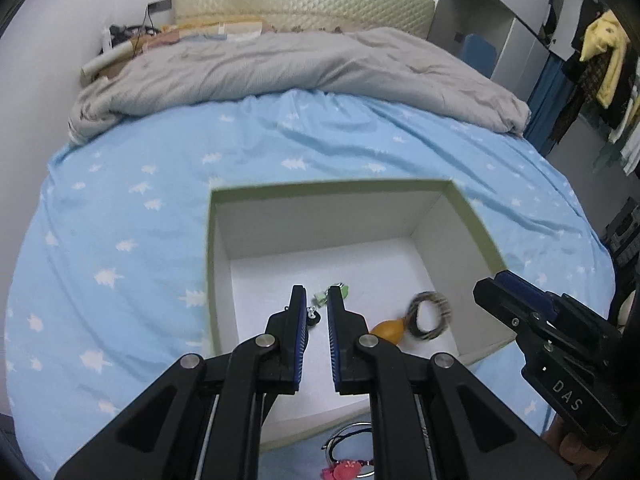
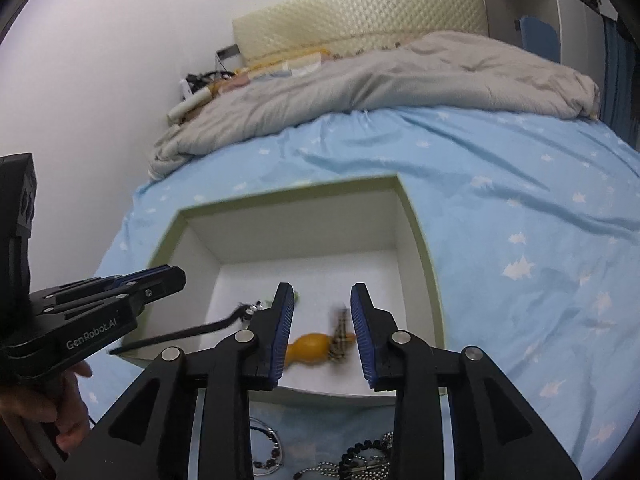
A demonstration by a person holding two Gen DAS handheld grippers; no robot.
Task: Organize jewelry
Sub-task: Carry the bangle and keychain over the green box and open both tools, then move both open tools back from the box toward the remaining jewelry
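While poised over the white open box (image 1: 320,220) on the pale-blue star-print bedsheet (image 1: 120,240), left gripper (image 1: 317,300): narrowly apart, empty. From the right wrist: right gripper (image 2: 322,300) apart above the orange gourd-shaped hair tie (image 2: 310,350) near the box's front edge; grey duvet (image 2: 400,80) beyond.

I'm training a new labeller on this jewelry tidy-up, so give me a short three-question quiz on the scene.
1. True or false: the orange gourd charm lies inside the box.
2. What colour is the sheet under the box? A pink, B light blue, C grey.
3. Fill in: the bead chains lie ___ the box, on its near side.

Key: 1 true; 2 B; 3 outside.
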